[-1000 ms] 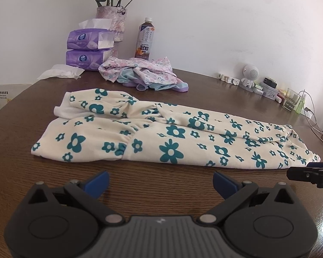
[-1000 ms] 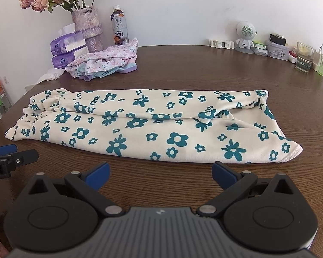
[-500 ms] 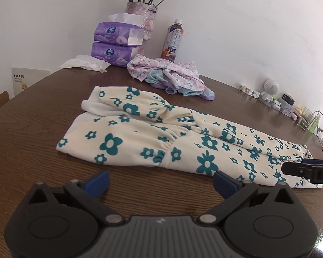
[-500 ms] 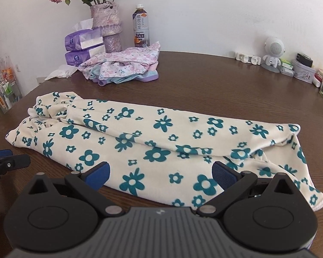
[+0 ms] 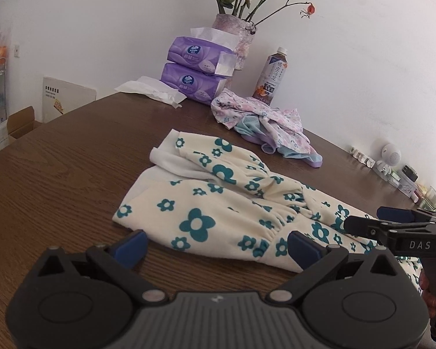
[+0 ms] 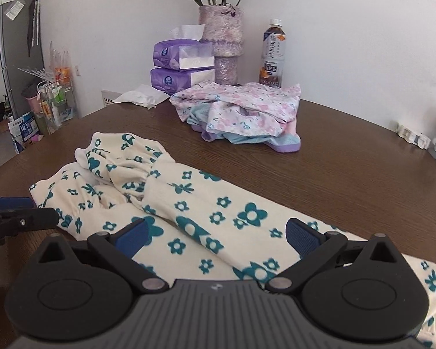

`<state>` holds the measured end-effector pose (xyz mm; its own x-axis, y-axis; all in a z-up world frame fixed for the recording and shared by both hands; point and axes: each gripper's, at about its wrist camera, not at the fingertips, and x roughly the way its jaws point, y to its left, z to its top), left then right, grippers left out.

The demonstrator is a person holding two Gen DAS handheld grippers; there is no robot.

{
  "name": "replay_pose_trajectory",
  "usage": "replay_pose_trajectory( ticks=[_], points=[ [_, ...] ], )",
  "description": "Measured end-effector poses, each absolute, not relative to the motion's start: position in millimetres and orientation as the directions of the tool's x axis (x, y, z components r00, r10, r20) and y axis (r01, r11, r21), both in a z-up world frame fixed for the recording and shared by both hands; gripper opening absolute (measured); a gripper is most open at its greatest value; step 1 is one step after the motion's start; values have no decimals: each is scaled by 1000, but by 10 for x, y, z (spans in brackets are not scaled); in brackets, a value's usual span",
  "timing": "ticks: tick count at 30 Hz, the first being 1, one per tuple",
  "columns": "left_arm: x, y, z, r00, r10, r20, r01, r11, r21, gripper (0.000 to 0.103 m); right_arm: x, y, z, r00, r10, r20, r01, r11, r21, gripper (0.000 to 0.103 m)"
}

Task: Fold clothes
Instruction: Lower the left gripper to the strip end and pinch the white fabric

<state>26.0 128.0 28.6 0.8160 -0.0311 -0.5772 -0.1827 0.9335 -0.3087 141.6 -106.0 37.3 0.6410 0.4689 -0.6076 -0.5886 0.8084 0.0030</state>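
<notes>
— Two grippers, what did they hold?
— Neither held anything. The left gripper [image 5: 216,245] was spread wide, low over the near edge of the cream flowered garment [image 5: 218,200]; the right gripper [image 6: 218,237] was equally wide, above the cloth's middle.
— Where was the garment?
— Stretched lengthwise on the brown table [image 5: 66,174], well apart from the crumpled pink clothes pile [image 6: 241,113] beside the tissue packs [image 6: 180,67].

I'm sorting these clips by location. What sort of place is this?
Probably a home living or dining room: a wooden table with a flower vase, tissue packs and clothes.
</notes>
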Motion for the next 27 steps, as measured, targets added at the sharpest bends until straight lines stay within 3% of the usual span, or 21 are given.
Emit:
replay_pose_trajectory(
  ticks=[4, 6, 11, 18, 24, 27],
  points=[
    [351, 1326, 290, 815, -33, -579, -194, 926, -325, 103, 1597, -951, 390, 626, 505, -594, -613, 790, 26, 82],
    [403, 1344, 290, 815, -28, -580, -203, 922, -329, 103, 1697, -954, 376, 622, 512, -592, -609, 792, 45, 79],
    [548, 1403, 297, 813, -16, -583, -237, 904, -355, 103, 1891, -1045, 215, 590, 517, -620, -585, 803, 113, 57],
    [928, 1648, 298, 820, -47, -571, -266, 852, -452, 101, 1904, -1110, 108, 568, 529, -631, -587, 798, 140, 57],
    [1186, 1736, 268, 831, -94, -548, -253, 814, -524, 84, 1908, -1143, 107, 561, 543, -625, -596, 789, 151, 57],
    [1224, 1743, 245, 832, -84, -548, -264, 809, -525, 60, 1904, -1151, 108, 559, 547, -623, -599, 786, 152, 57]
  ],
)
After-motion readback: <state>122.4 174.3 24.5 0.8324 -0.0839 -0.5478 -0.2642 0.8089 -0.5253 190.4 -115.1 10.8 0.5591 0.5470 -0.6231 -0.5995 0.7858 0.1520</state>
